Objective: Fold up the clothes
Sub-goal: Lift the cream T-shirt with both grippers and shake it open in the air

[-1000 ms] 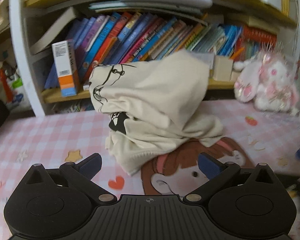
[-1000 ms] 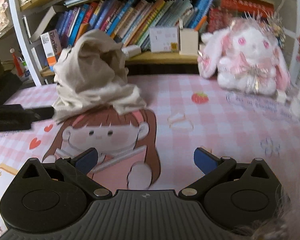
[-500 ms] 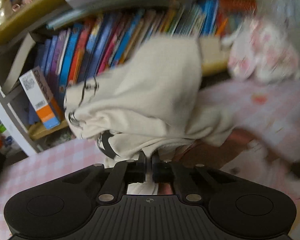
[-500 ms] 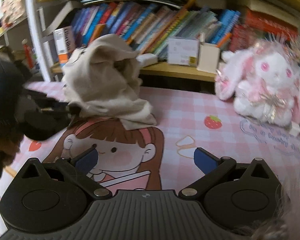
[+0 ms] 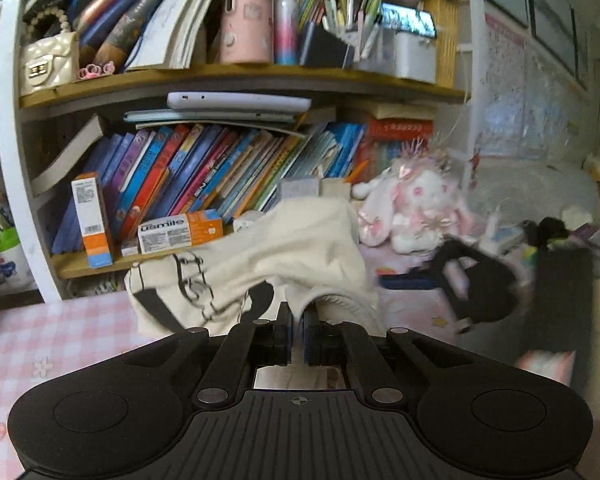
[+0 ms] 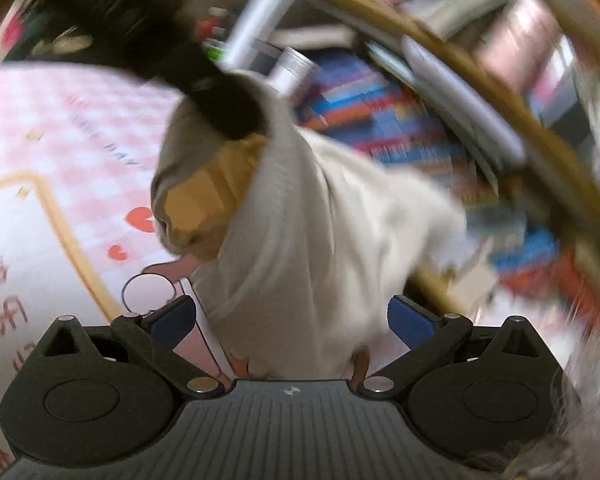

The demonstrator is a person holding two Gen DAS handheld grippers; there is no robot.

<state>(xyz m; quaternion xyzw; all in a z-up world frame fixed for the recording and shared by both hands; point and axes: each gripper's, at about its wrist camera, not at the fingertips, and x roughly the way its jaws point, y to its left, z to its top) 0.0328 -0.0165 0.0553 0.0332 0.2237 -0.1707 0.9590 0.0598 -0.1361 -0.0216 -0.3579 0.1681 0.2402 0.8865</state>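
Cloth first, from my left wrist view: the left claw (image 5: pixel 297 330) is clamped on a fold of the cream shirt (image 5: pixel 284 256), its two fingers pressed together with fabric pinched between them. The shirt bunches up just ahead of the fingertips, black print showing to the left of them, and its lower part hangs toward the pink checked bench (image 5: pixel 48 336). Beyond the shirt I see the bookshelf (image 5: pixel 220 172). Ahead and to the right sits a plush rabbit (image 5: pixel 420 208). Nearer, to the right, is the other gripper, a blurred black shape (image 5: pixel 476 284).

From my right wrist view, the picture is rolled and smeared. The right claw (image 6: pixel 294 320) stands wide open, blue pads (image 6: pixel 172 320) well apart. The shirt (image 6: pixel 308 240) drapes down between them, but neither pad presses it. Straight ahead and higher, the left claw (image 6: pixel 228 108) grips the shirt's top. The bench (image 6: pixel 60 152) lies to the left, the bookshelf (image 6: pixel 440 120) to the right.
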